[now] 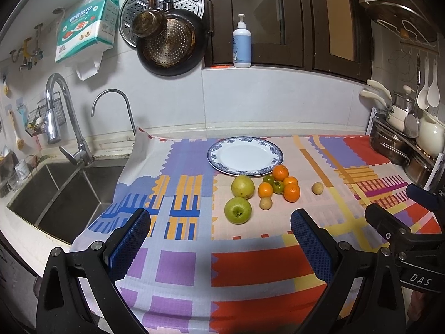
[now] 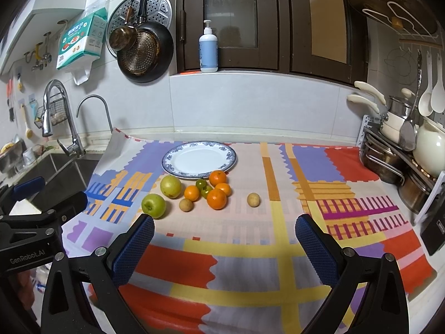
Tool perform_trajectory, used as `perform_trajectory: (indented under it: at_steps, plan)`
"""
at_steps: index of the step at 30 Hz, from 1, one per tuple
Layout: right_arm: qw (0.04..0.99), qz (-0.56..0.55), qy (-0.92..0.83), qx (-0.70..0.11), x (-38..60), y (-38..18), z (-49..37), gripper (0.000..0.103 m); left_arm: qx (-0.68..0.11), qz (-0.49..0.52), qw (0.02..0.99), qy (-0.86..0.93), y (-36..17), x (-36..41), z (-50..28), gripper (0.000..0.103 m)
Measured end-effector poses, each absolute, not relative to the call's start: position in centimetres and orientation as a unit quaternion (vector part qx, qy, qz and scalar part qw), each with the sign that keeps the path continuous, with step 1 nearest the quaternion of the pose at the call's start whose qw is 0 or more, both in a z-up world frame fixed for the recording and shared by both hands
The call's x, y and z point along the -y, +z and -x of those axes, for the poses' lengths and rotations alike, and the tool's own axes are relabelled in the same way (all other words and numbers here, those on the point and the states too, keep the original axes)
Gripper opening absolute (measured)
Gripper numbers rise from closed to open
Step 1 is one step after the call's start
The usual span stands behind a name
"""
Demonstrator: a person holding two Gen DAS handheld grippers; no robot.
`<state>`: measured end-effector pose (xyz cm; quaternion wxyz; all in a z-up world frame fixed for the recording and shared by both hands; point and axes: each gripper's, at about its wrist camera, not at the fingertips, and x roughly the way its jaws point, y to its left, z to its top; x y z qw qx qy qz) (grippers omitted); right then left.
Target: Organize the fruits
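The fruits [image 1: 261,192] lie loose on the surface [image 1: 250,264], bunched at the plate's [image 1: 244,154] 6 o'clock rim, likely staged for loading onto it. Both the left gripper [image 1: 219,239] and right gripper [image 2: 224,239] hang back with fingers spread wide, holding nothing, ready to pick.

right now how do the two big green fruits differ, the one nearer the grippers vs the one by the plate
The nearer green apple is a deeper, more even green; the farther yellow-green fruit is paler, with a yellowish cast. The nearer one shows its dimpled end toward the left wrist camera; the farther one shows only smooth skin. The farther one lies close to the plate; the nearer one sits further from it. Both are round, of similar size, and rest on the patterned cloth.
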<state>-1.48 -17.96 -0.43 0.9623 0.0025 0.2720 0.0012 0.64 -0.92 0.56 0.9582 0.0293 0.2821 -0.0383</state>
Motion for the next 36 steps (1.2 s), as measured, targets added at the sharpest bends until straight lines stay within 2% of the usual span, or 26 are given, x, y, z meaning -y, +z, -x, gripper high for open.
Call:
perform_trajectory:
  at_steps: [19, 25, 28, 30, 34, 36]
  plan:
    - [0.958, -0.004, 0.007, -0.288, 17.7, -1.5, -1.1, 0.102, -0.289, -0.035, 0.955, -0.046, -1.0, 0.8, -3.2, 0.102]
    - [0.95, 0.001, 0.008, -0.313, 17.2, -3.5, -3.3, 0.102, -0.316, -0.042, 0.946, -0.062, -3.1, 0.6, -5.9, 0.094]
    - [0.946, 0.003, 0.014, -0.324, 16.7, -4.4, -4.7, 0.097, -0.323, -0.05, 0.942, -0.083, -4.0, 0.5, -7.3, 0.09]
    - [0.943, 0.01, 0.02, -0.332, 16.1, -5.1, -5.9, 0.093, -0.331, -0.057, 0.936, -0.102, -4.7, 0.2, -8.3, 0.084]
    - [0.936, 0.02, 0.043, -0.349, 14.9, -6.5, -8.2, 0.087, -0.34, -0.062, 0.926, -0.15, -5.9, 0.0, -10.1, 0.081]
    - [0.931, 0.025, 0.054, -0.359, 14.4, -7.2, -9.3, 0.081, -0.345, -0.067, 0.921, -0.168, -6.6, 0.0, -10.8, 0.081]
